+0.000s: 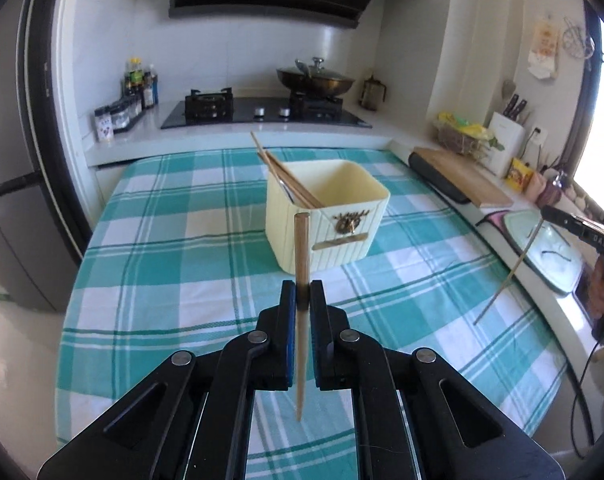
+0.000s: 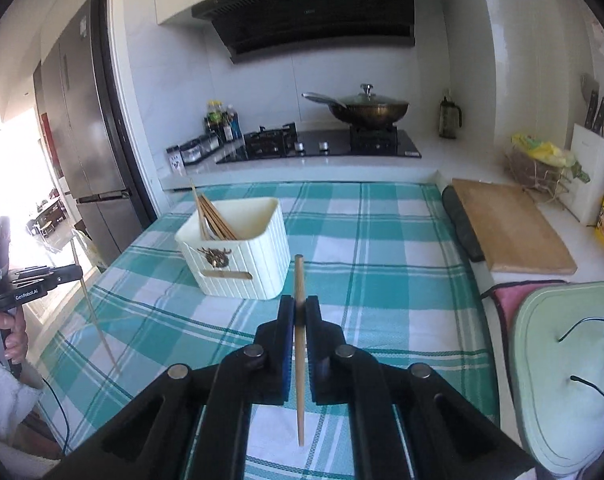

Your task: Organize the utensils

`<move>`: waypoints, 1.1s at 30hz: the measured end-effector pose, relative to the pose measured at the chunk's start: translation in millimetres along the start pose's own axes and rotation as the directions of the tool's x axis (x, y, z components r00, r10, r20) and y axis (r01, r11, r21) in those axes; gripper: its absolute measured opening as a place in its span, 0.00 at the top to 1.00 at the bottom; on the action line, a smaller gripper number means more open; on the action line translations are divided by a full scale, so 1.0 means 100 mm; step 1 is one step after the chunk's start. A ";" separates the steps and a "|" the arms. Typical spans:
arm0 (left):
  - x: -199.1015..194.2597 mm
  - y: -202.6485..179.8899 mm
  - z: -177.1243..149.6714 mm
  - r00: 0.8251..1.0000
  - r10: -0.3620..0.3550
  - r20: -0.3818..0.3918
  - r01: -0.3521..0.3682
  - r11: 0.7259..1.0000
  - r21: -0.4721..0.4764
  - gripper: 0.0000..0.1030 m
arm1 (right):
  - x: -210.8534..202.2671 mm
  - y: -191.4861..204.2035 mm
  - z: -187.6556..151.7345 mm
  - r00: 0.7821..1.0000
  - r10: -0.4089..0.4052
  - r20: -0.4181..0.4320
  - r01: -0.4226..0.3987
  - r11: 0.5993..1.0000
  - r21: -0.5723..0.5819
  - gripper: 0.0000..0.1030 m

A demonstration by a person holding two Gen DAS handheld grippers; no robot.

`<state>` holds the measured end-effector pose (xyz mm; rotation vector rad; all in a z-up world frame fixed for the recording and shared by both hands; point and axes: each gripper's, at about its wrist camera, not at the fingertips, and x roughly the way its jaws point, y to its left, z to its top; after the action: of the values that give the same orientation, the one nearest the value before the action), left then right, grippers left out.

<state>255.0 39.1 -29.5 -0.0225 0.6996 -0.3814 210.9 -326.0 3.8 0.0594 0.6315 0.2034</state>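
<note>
A cream ribbed utensil holder point(image 1: 333, 236) point(image 2: 254, 256) stands on the teal checked cloth point(image 1: 174, 264) point(image 2: 381, 264), with several wooden chopsticks point(image 1: 290, 180) point(image 2: 214, 216) leaning inside it. My left gripper point(image 1: 302, 294) is shut on a single wooden chopstick point(image 1: 301, 248) that stands nearly upright, lifted above the cloth in front of the holder. My right gripper point(image 2: 300, 310) is shut on another wooden chopstick point(image 2: 299, 280), also upright and off the cloth. Each view catches the other gripper at its edge, the right gripper point(image 1: 581, 232) and the left gripper point(image 2: 34, 276), with its chopstick hanging down.
Behind the cloth a gas stove point(image 1: 262, 112) carries a lidded wok point(image 2: 365, 110). Bottles and jars point(image 1: 130, 100) stand at the back left. A wooden cutting board point(image 2: 509, 224), a knife block point(image 2: 593, 168), a basket point(image 2: 537, 164) and a green lid point(image 2: 565, 368) lie to the right. A fridge point(image 2: 86, 148) is left.
</note>
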 end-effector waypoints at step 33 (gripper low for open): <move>1.09 0.07 1.62 0.986 0.042 0.161 -0.010 0.981 -0.192 0.95 | 1.18 0.80 1.67 0.969 0.082 0.233 -0.042 0.984 -0.171 0.94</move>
<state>435.9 -9.7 25.4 -0.2243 0.5708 -0.2822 388.8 -222.6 79.4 -0.0553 0.3706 0.3039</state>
